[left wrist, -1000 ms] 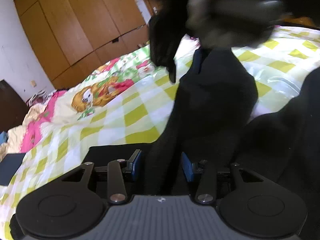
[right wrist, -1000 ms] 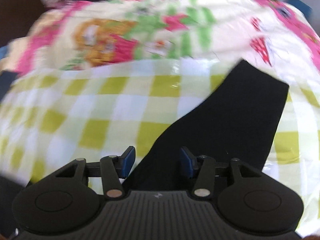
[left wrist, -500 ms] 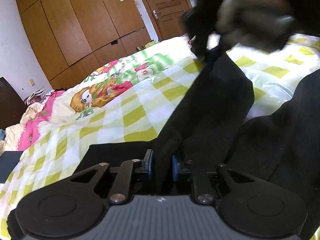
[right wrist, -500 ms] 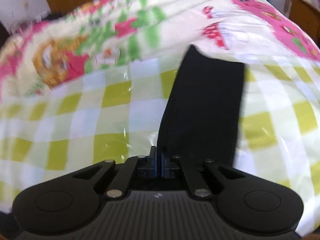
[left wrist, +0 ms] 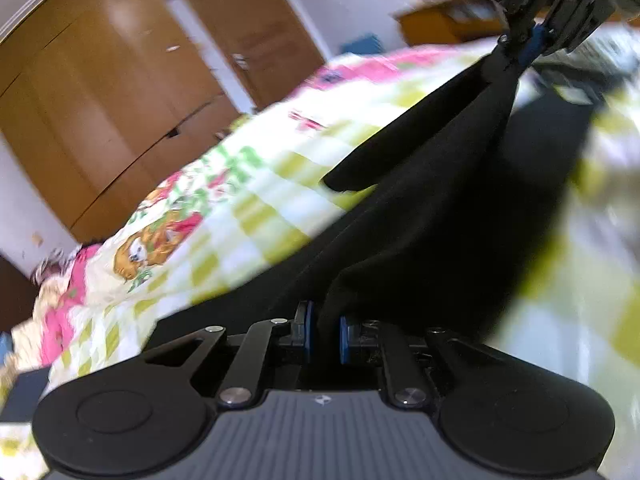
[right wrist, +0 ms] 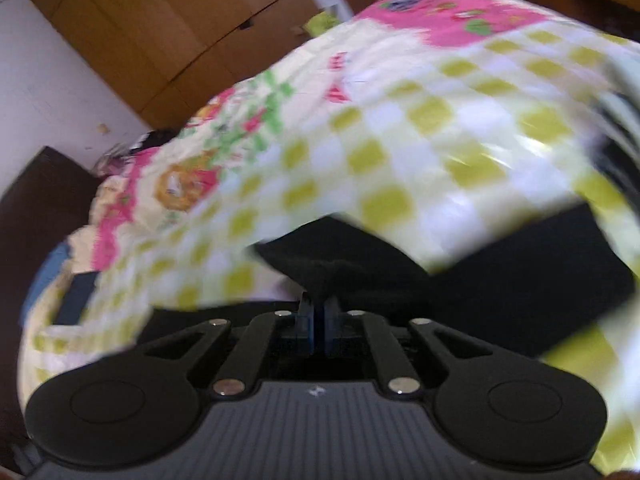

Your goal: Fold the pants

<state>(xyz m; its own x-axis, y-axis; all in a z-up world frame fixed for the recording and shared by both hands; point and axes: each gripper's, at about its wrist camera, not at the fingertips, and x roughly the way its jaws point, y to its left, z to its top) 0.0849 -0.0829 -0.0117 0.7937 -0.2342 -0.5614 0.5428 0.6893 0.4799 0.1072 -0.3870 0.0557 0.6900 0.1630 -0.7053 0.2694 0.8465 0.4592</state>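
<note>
1. Black cloth fills the lower middle of the left wrist view: the pants (left wrist: 460,208) lie across the checked bedspread (left wrist: 256,208) and rise in a taut fold toward the upper right corner.
2. The left gripper (left wrist: 323,334) has its blue pads drawn narrow, clamped on a bunch of the pants fabric that stands up between them.
3. At the top right edge the right gripper (left wrist: 524,50) is seen from outside, pinching the far end of the same fold; its body is cut off by the frame, and the person's hand behind it cannot be made out.
4. Motion blur smears the bed's right side, so the edge of the pants there is hard to trace. A wooden wardrobe (left wrist: 100,92) and a door stand beyond the far edge of the bed.
5. In the right wrist view the right gripper (right wrist: 319,322) shows a slim gap between its pads, which are easing apart, with a peak of black fabric gathered just above the tips; the pictures still show it nipped there.
6. The pants (right wrist: 500,280) spread low and to the right across the bedspread (right wrist: 400,132); their lower part is hidden behind the gripper body.
7. The whole view is blurred; a dark flat object (right wrist: 76,298) near the bed's left edge cannot be identified.
</note>
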